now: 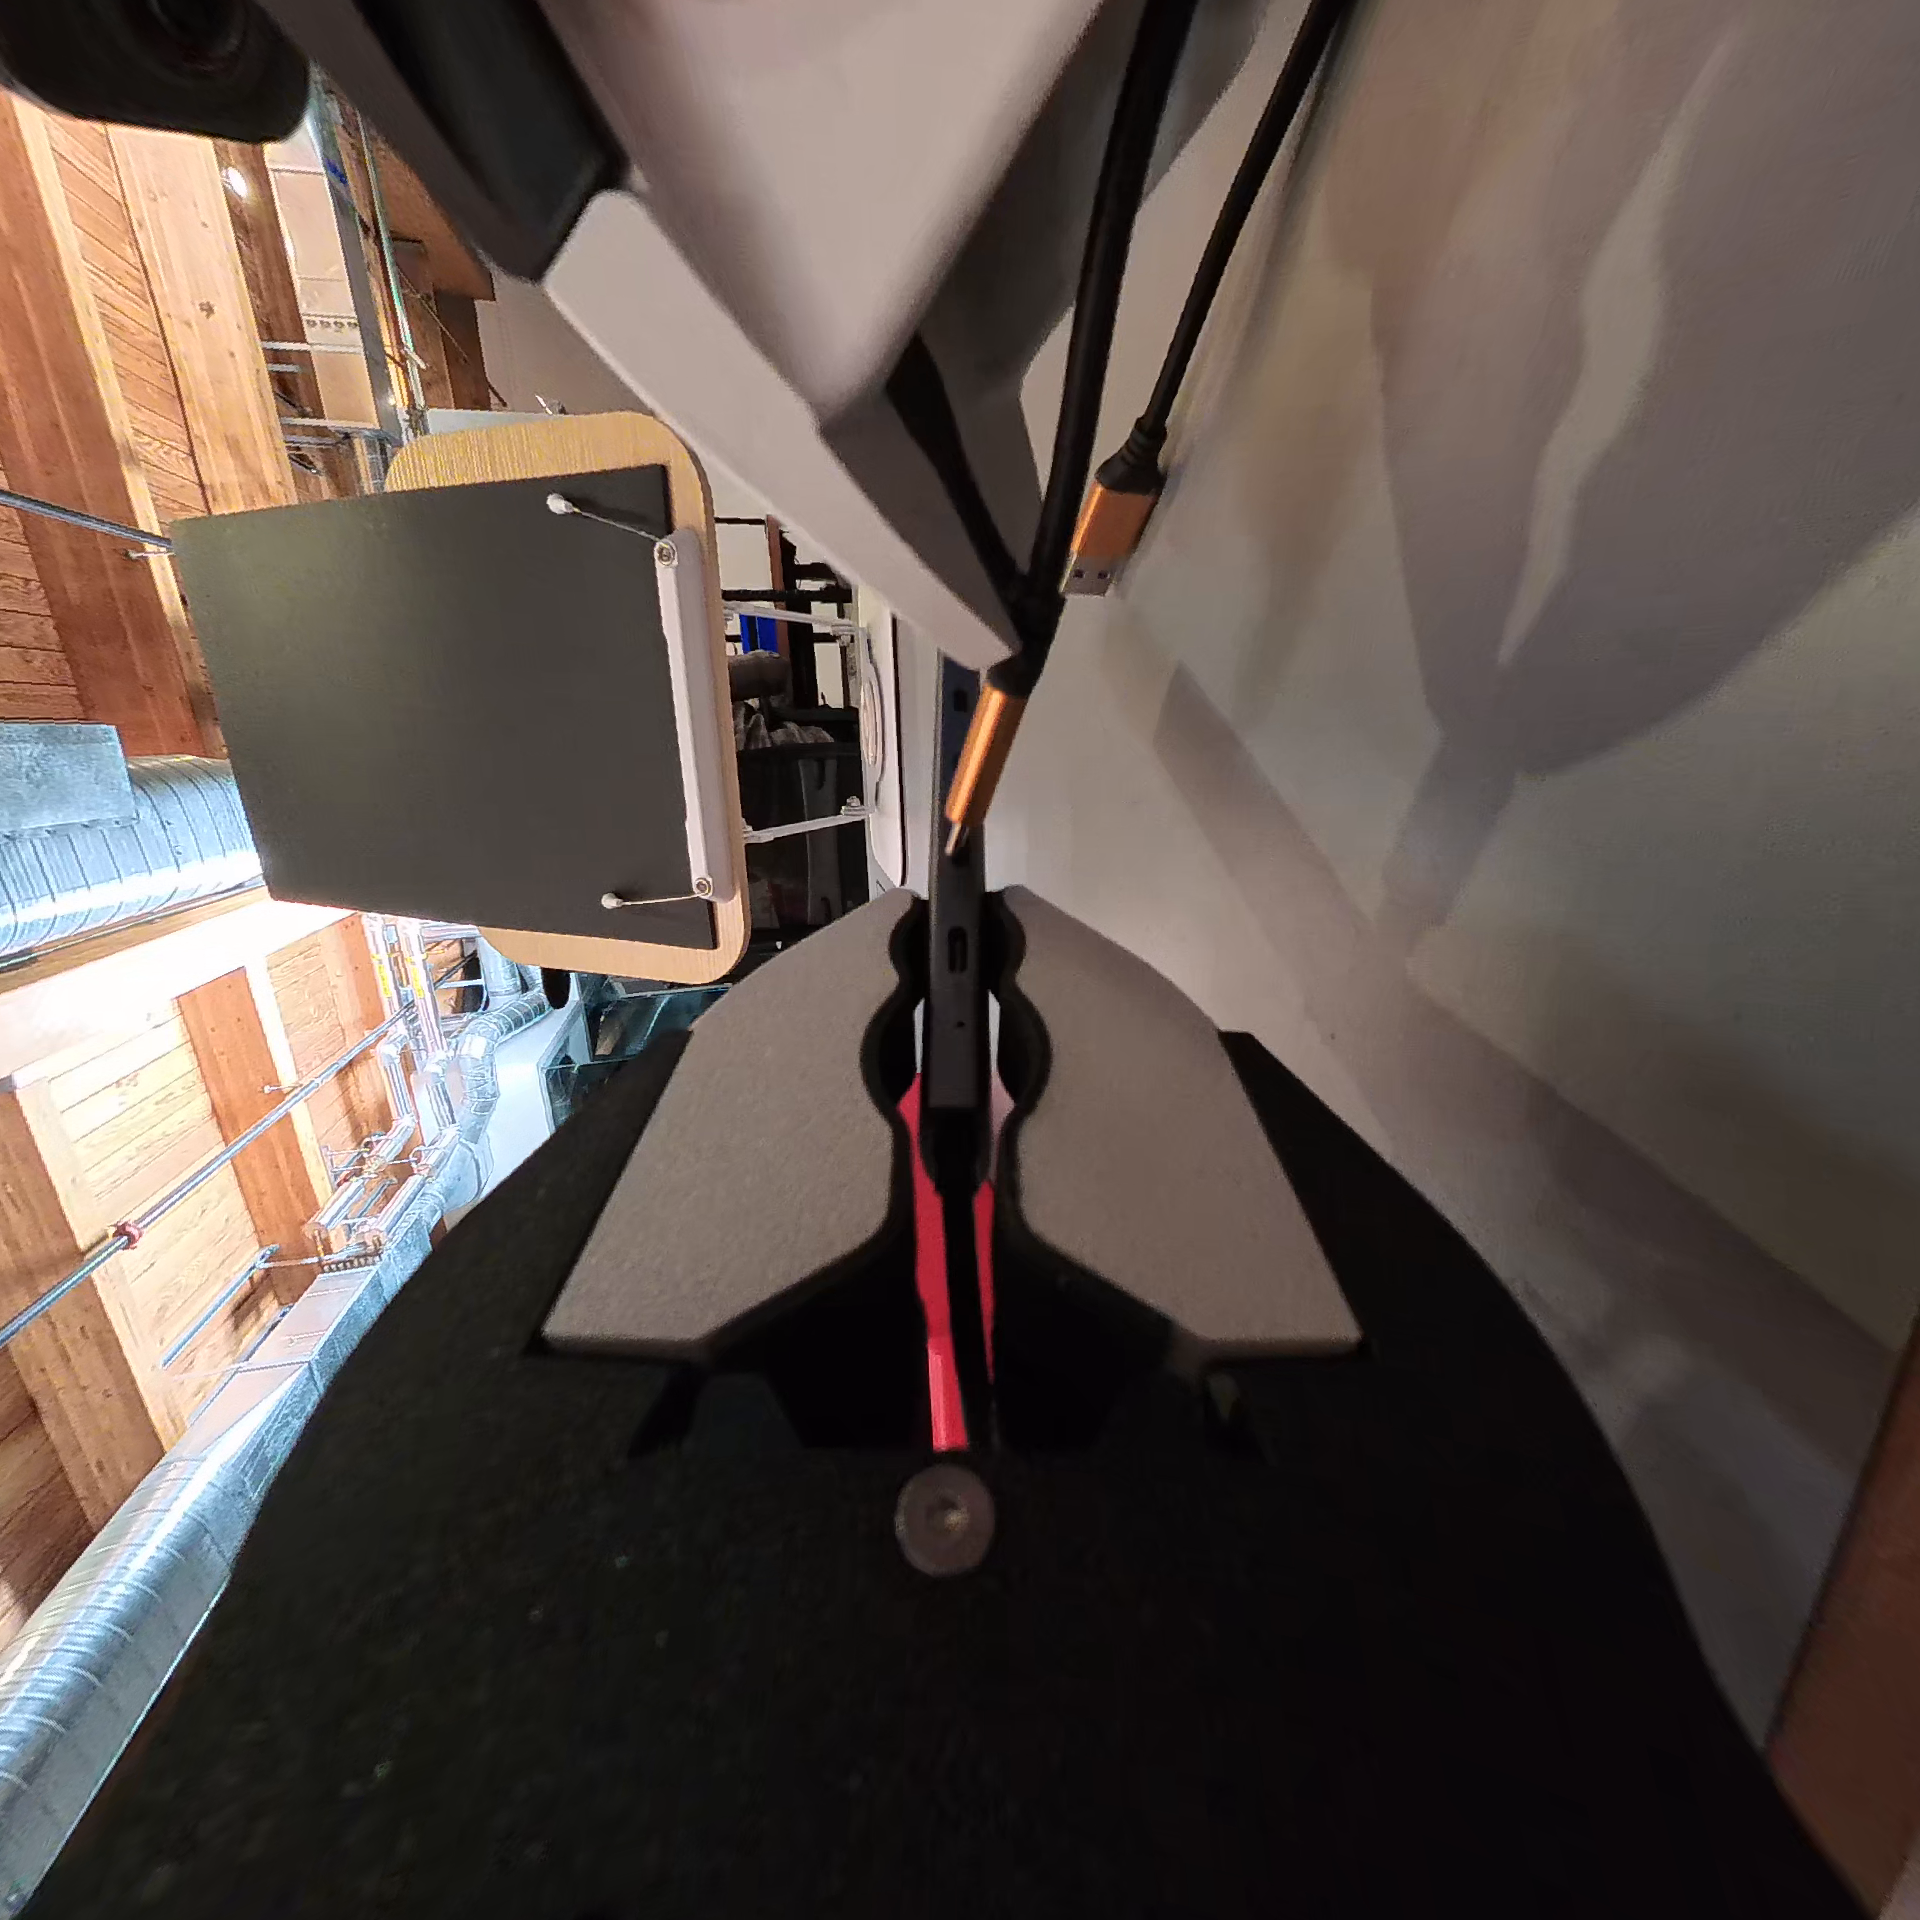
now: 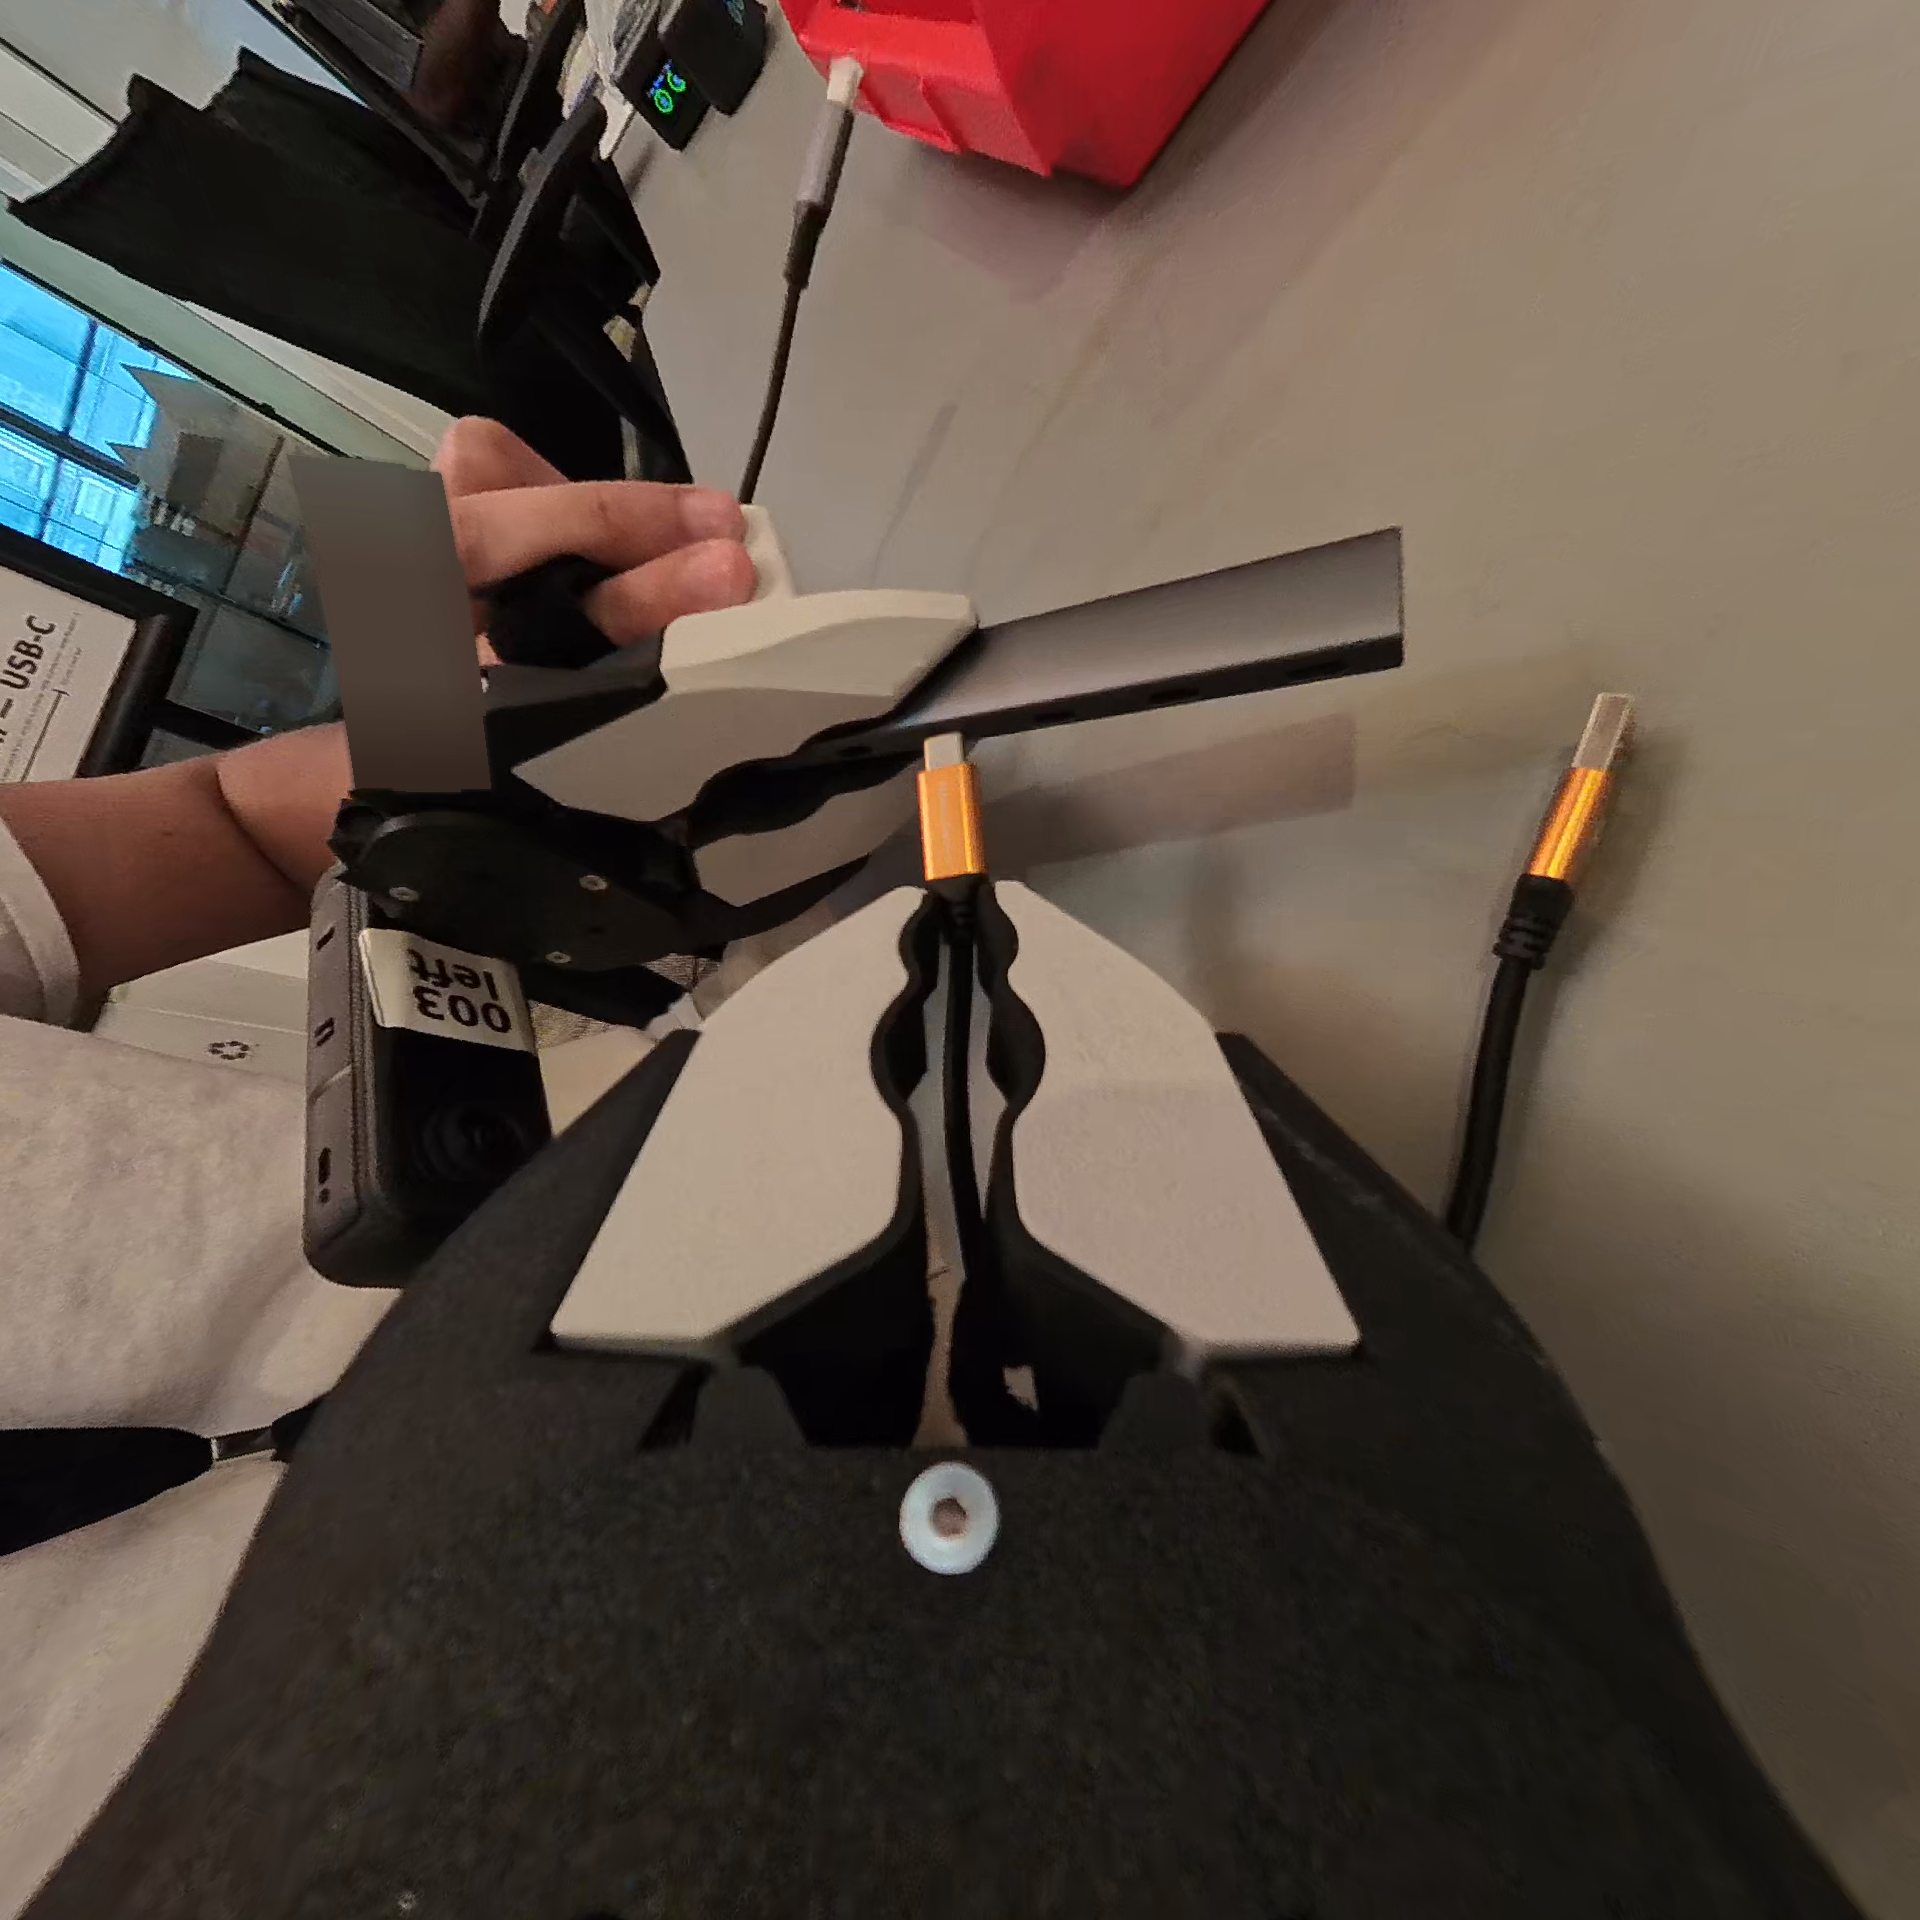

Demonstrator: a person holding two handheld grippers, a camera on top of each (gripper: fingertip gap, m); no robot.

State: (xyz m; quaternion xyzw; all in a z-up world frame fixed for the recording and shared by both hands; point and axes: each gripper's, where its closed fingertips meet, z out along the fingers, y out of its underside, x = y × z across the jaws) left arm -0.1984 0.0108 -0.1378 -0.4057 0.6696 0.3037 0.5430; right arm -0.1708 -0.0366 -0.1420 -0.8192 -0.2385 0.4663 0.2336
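While left gripper (image 1: pixel 951 997) clamps hub (image 2: pixel 1195 634), plug (image 2: pixel 948 816) seemingly touches it.

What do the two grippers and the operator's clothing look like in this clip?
Both grippers are alike: a rough black body with a round screw, and two pale grey fingers with wavy black inner edges. In the right wrist view, the left gripper carries a dark camera with a white label, on a black round hinge. The person wears a pale sleeve. The right gripper has a white washer.
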